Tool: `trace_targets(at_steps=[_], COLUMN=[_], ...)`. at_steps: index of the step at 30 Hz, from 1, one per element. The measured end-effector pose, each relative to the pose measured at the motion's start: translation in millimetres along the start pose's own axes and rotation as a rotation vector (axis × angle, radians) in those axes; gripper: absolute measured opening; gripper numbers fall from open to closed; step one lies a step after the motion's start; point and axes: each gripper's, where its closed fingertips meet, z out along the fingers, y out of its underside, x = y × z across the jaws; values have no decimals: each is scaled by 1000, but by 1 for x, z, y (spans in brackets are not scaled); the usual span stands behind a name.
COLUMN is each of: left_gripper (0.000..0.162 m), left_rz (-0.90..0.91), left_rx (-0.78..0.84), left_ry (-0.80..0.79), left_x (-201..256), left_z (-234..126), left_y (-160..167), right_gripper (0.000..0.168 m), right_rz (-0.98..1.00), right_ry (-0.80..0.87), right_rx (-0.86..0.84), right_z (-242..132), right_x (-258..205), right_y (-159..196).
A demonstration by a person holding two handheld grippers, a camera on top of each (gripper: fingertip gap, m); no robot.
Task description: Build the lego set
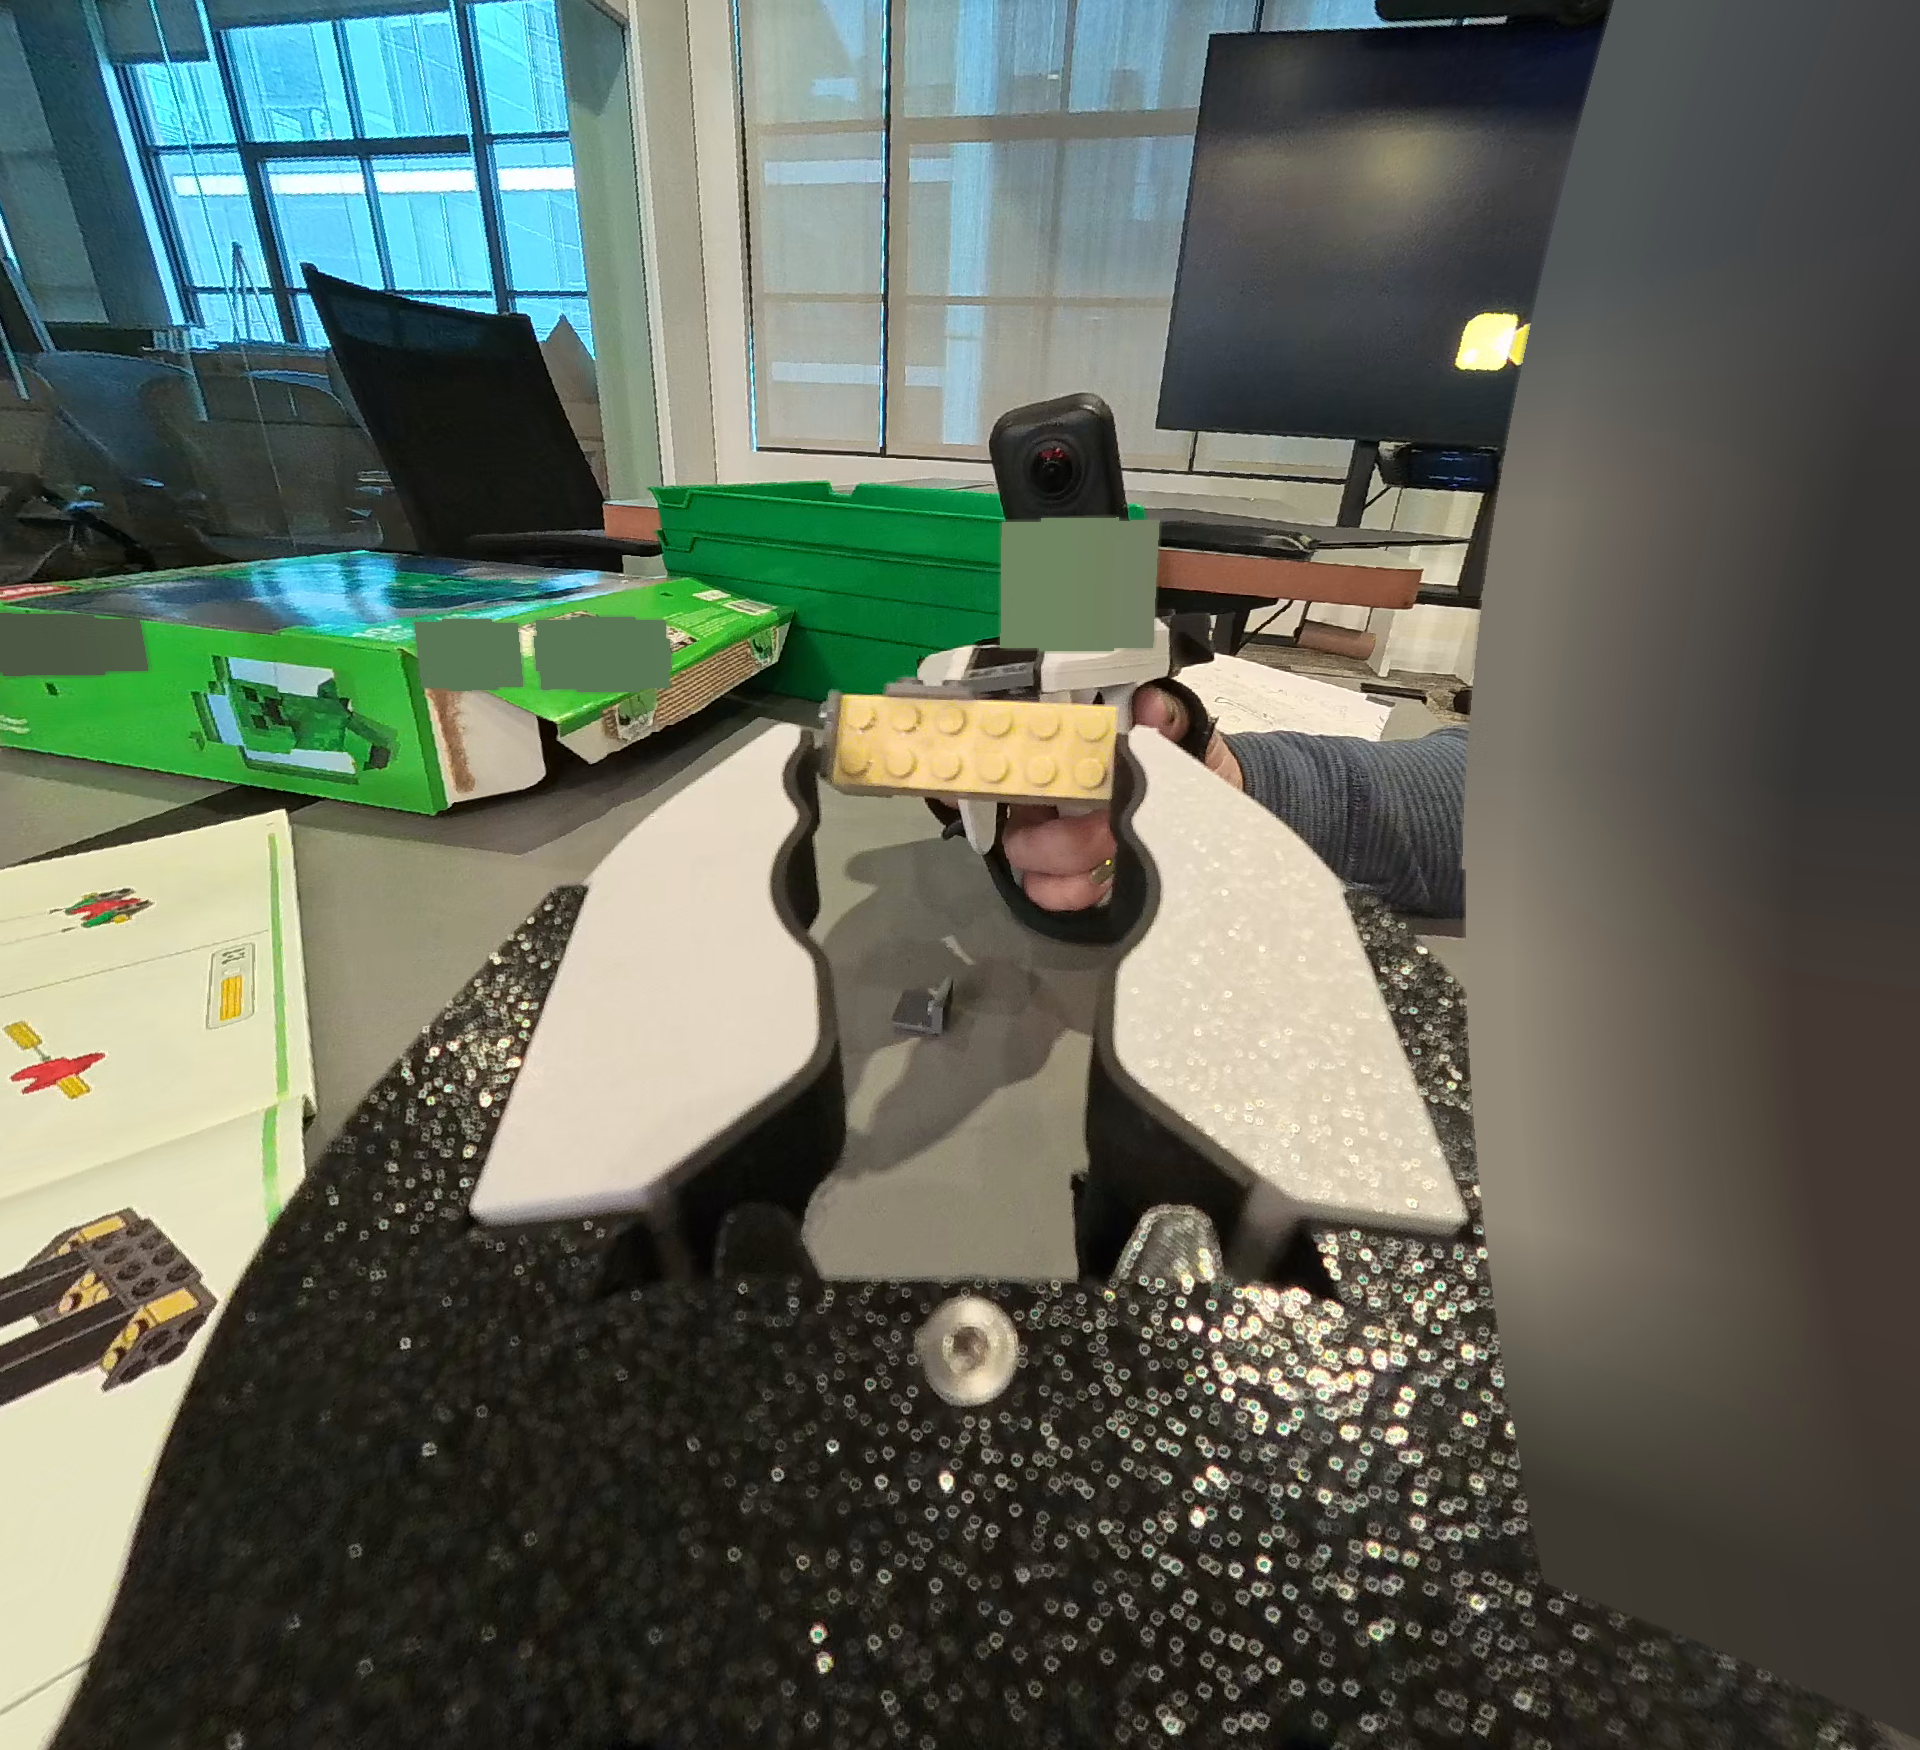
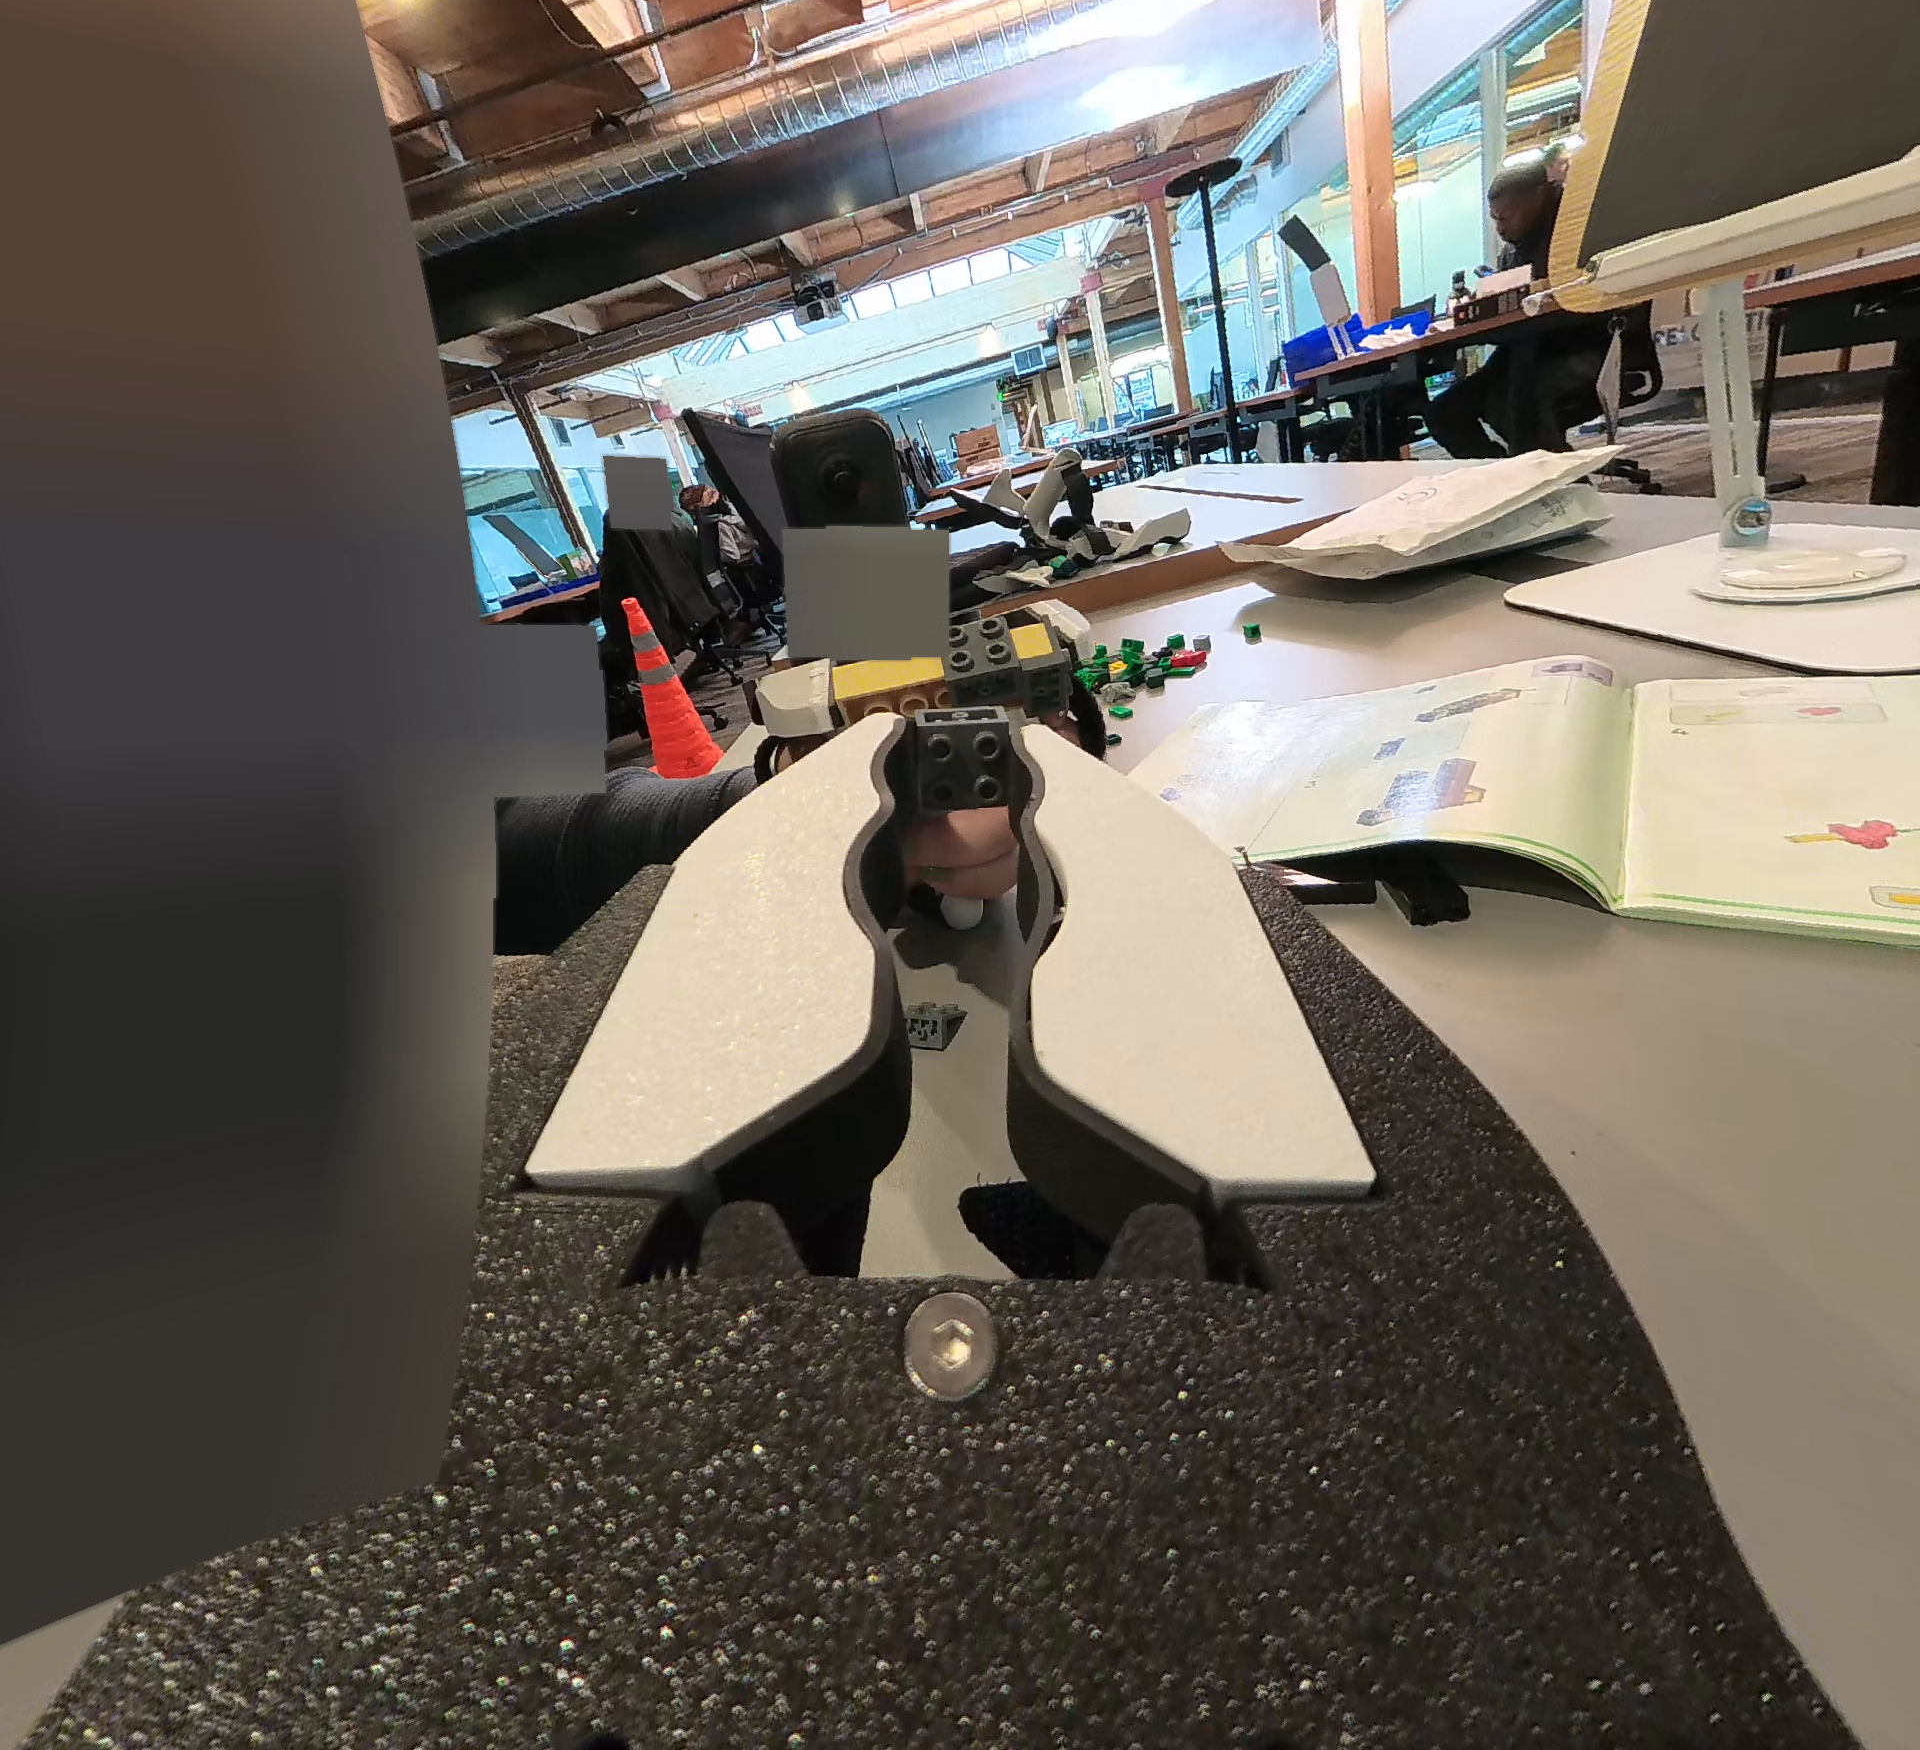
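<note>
My left gripper (image 1: pixel 971 755) is shut on a tan studded plate assembly (image 1: pixel 977 750) with grey parts at its back, held above the grey table. My right gripper (image 2: pixel 961 760) is shut on a dark grey square brick (image 2: pixel 961 765), held just in front of that assembly, which shows in the right wrist view (image 2: pixel 935 677) as tan and dark grey. The two grippers face each other, close together. The right gripper shows in the left wrist view (image 1: pixel 1049 661) behind the plate, in a person's hand. A small grey sloped piece (image 1: pixel 923 1009) lies on the table below, also seen in the right wrist view (image 2: pixel 933 1025).
A green set box (image 1: pixel 343 682) and stacked green trays (image 1: pixel 831 578) stand at the back left. An open instruction booklet (image 2: pixel 1558 796) lies to the side, also at the left (image 1: pixel 135 1025). Loose green and red pieces (image 2: pixel 1138 666) are scattered beyond. A lamp base (image 2: pixel 1766 588) and a paper bag (image 2: pixel 1434 516) stand to the right. Left and right tips are no more than a few centimetres apart.
</note>
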Motion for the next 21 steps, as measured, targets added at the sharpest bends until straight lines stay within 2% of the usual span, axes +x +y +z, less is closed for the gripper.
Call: trace_targets(at_steps=[21], left_gripper=[54], left_rz=[-4], left_rx=[-1], left_ry=[0], left_x=[2], left_z=[-2], left_y=[0], right_gripper=[16], right_rz=[-3], right_ry=[-1], right_rx=[-6], right_z=[2], right_x=[-1], right_y=[2])
